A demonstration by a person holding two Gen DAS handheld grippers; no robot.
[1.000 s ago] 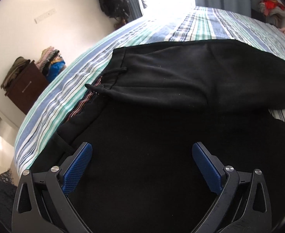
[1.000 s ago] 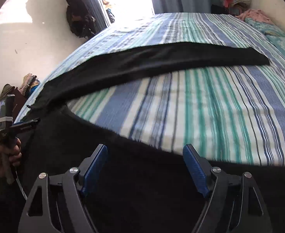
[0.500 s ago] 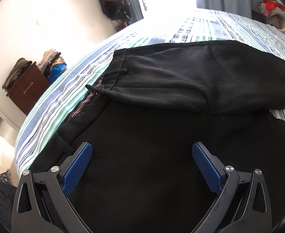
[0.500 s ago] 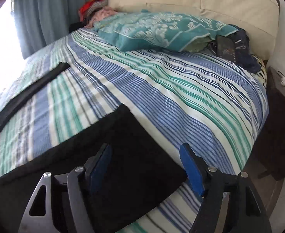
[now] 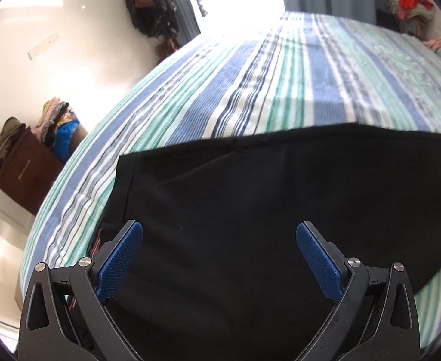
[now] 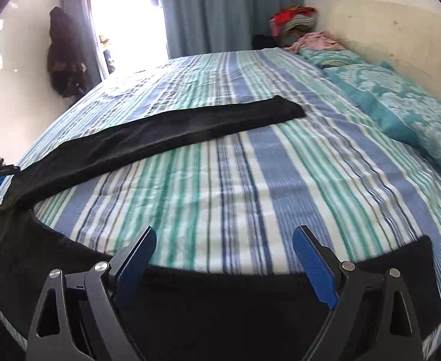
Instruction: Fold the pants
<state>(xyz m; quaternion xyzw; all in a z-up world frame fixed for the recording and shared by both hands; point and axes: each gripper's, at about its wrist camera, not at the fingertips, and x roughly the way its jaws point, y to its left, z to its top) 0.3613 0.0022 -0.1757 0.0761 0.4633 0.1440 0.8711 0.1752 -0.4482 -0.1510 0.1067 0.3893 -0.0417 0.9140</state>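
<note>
Both tongs, left tongs (image 5: pixel 219 254) & right tongs (image 6: pixel 224 258), now spread (right opening wider), empty above black pants (image 5: pixel 250 210), w/ far leg (image 6: pixel 175 126) at 11 o'clock on bed (image 6: pixel 250 180) not yet folded over.

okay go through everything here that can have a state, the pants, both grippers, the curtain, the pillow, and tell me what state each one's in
black pants: unfolded, legs spread apart flat on the striped bed.
left gripper: open, over the pants, gripping nothing.
right gripper: jaws opening, nothing pinched between them.
blue curtain: drawn, with a bright gap beside it.
teal pillow: lying flat by the headboard.
</note>
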